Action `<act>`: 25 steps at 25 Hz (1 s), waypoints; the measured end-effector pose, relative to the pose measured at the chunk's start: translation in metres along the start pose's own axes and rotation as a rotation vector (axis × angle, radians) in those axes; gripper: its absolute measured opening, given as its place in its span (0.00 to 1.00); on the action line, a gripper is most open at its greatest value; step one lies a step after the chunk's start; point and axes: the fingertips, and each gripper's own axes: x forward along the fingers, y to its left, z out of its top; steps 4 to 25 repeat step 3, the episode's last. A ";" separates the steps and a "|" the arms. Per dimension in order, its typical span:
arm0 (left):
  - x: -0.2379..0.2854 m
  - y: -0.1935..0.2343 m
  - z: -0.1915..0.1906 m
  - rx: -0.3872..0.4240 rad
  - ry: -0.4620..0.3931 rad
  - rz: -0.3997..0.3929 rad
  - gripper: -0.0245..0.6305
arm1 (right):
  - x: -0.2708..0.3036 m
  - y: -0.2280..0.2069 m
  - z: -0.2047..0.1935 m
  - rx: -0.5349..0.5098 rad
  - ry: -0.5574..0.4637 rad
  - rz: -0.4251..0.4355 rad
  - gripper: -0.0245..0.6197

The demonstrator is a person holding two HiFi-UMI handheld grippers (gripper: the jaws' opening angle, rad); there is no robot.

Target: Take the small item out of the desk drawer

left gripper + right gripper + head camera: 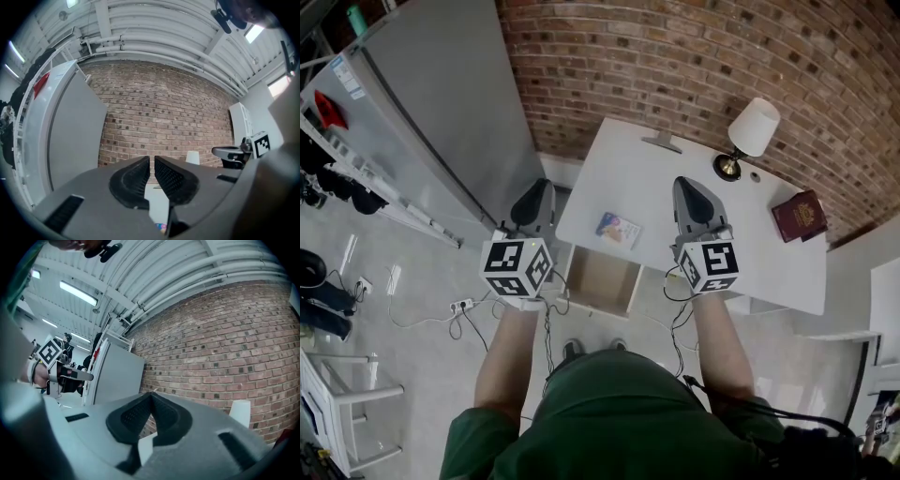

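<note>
Lamp, red book and small item sit on desk.

Desk under right gripper is reading white. Small item between it and left gripper is showing multicoloured print. Book right of right gripper is showing maroon. Brick wall ahead is showing red-brown.

I read the right gripper as closed, pads meeting at the tips, nothing between them. Beyond: brick wall, white lampshade lower right, tall grey cabinet left. Left gripper at far left.
</note>
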 end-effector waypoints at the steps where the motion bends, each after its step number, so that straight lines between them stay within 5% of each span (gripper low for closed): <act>1: 0.002 -0.002 -0.001 0.003 0.002 0.000 0.08 | 0.000 -0.002 -0.001 0.001 0.000 0.002 0.04; 25: 0.006 -0.006 -0.002 0.008 0.005 0.000 0.08 | 0.001 -0.006 -0.004 0.002 0.001 0.007 0.04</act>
